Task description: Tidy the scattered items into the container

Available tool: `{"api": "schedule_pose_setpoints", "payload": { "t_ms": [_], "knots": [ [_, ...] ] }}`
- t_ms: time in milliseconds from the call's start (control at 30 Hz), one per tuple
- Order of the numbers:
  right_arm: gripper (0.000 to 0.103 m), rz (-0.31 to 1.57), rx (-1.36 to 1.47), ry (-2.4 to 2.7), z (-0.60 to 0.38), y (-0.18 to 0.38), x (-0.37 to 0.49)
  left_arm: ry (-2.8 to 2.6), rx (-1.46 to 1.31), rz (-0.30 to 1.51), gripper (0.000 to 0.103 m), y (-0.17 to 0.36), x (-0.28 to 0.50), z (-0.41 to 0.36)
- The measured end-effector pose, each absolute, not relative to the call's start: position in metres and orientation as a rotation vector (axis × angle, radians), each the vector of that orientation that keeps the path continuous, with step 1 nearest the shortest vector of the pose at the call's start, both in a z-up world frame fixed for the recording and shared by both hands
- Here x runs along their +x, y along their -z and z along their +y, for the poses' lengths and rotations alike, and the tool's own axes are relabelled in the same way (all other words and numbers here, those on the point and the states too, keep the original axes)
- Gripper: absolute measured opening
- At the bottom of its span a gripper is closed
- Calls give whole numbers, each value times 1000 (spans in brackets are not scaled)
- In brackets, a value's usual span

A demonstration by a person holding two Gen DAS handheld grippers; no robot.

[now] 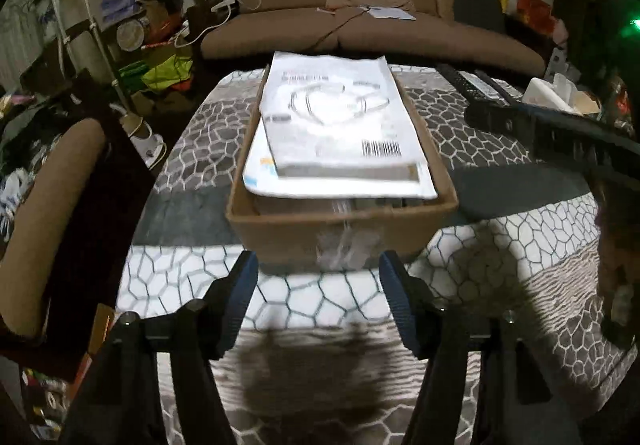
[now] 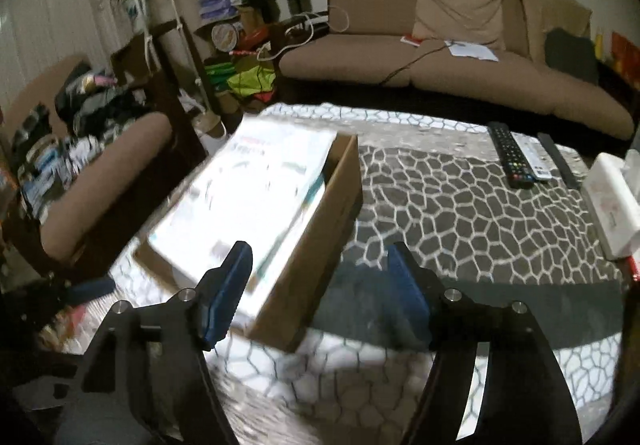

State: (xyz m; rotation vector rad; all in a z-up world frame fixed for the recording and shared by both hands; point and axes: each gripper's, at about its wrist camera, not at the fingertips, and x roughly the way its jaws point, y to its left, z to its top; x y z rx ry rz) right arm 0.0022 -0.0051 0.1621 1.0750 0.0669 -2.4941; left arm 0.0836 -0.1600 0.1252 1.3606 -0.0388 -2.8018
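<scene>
1. My left gripper (image 1: pixel 316 301) is released, nothing between its fingers; my right gripper (image 2: pixel 320 293) is released and empty too.
2. The cardboard box (image 1: pixel 340 233) sits just beyond my left gripper, with the white packets (image 1: pixel 332 117) stacked inside, the top one overhanging the far rim.
3. Risk, I judge: that proud stack could slide out if I bump the box.
4. The remotes (image 2: pixel 516 157) lie far right on the patterned cloth (image 2: pixel 440 197); reaching across could nudge the box.
</scene>
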Motion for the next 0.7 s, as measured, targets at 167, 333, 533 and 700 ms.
{"api": "schedule_pose_setpoints", "payload": {
  "t_ms": [167, 333, 533, 700],
  "knots": [
    [72, 63, 1131, 2445, -6, -141, 26, 2783, 1337, 26, 85, -122, 96, -151],
    [96, 97, 1127, 2461, -1, -133, 40, 2780, 1302, 41, 103, -125, 97, -144],
    [101, 58, 1140, 2461, 9, -134, 44, 2777, 1285, 6, 103, -126, 98, -133],
    [102, 84, 1138, 2463, 15, -136, 50, 2763, 1283, -13, 103, -127, 103, -130]
  ]
}}
